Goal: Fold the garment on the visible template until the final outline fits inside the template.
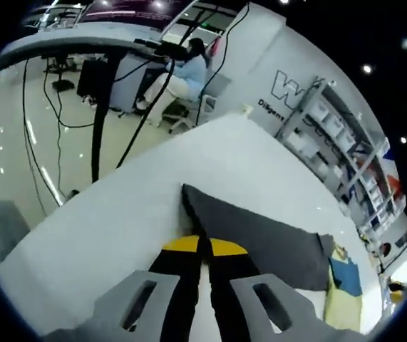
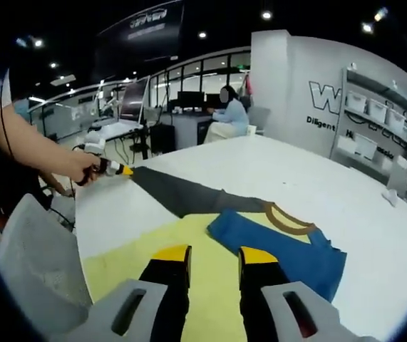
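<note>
The garment lies across a white table (image 2: pixel 346 178): a blue body (image 2: pixel 289 253) with a brown collar, and a long dark grey part (image 2: pixel 189 194) stretched out toward the table's corner. The blue part rests on the yellow template (image 2: pixel 132 263). My left gripper (image 2: pixel 115 169), held in a person's hand, is shut on the tip of the grey part. In the left gripper view its yellow-tipped jaws (image 1: pixel 203 246) meet on the grey cloth (image 1: pixel 260 231), with blue cloth (image 1: pixel 346 276) and template (image 1: pixel 342 306) beyond. My right gripper (image 2: pixel 214 256) hovers open over the template, nothing between its jaws.
A small white object (image 2: pixel 388 196) lies on the table's far right. A white mesh chair back (image 2: pixel 35 267) stands near the left table edge. Shelves with bins (image 2: pixel 374 114) line the wall. A person sits at a desk (image 2: pixel 228 114) behind the table.
</note>
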Demonstrator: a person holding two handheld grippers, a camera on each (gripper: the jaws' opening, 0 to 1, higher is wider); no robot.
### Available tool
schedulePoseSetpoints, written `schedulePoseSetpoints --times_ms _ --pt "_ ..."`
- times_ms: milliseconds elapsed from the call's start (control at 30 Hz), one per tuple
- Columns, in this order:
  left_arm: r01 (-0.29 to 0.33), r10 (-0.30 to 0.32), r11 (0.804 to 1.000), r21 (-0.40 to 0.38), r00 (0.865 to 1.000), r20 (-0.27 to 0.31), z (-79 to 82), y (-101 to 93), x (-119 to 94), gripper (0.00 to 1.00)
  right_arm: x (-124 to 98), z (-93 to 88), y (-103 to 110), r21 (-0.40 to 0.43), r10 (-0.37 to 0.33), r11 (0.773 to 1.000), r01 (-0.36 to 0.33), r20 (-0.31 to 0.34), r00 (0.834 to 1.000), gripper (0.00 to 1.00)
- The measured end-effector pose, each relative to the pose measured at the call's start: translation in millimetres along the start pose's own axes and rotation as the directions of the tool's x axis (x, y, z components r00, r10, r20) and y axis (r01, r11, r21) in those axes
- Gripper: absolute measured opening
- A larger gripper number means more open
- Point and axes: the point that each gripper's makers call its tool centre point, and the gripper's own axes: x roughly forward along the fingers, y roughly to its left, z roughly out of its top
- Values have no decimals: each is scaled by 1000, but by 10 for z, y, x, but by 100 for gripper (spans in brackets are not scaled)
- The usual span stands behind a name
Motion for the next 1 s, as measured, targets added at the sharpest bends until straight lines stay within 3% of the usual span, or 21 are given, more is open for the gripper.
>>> schedulePoseSetpoints --times_ms 100,200,233,333,400,467,533,600,700,733,800,833,1000 --pt "80 -81 997 19 995 51 181 -314 11 1 -22 -9 -19 4 -4 1000 4 3 1000 20" --pt "180 -185 982 51 976 118 425 -735 -23 1 -46 -39 -47 12 -10 1000 10 2 1000 22" --pt "186 -192 981 62 973 124 454 -775 -25 1 -55 -45 -53 14 -11 1000 11 4 1000 22" --pt "270 -278 960 71 946 168 633 -1140 -68 1 -78 -88 -76 19 -15 1000 15 0 1000 24" --pt "341 -359 931 127 919 165 686 -1463 -108 1 -98 -107 -88 26 -17 1000 17 2 1000 24" --pt "387 -410 908 158 899 152 686 -1747 -136 1 -119 -141 -99 29 -19 999 20 -3 1000 25" --pt "448 -471 878 167 870 143 669 -2054 -161 1 -146 -165 -118 34 -20 999 20 -2 1000 25" --pt "476 -502 859 190 856 124 626 -2237 -156 1 -173 -185 -144 40 -22 999 23 -2 1000 26" --pt "540 -566 816 203 819 93 511 -2594 -154 1 -211 -200 -194 50 -31 998 30 4 1000 28" --pt "548 -573 811 206 815 89 493 -2635 -152 1 -223 -217 -215 56 -34 998 34 5 999 29" --pt "578 -602 785 225 796 57 380 -2843 -137 1 -246 -257 -246 62 -40 997 40 0 999 31" --pt "604 -629 763 230 776 46 317 -2983 -143 1 -258 -269 -256 64 -42 997 42 0 999 32" --pt "656 -675 708 261 738 -23 17 -3426 -102 1 -336 -343 -317 78 -47 996 47 -3 999 38"
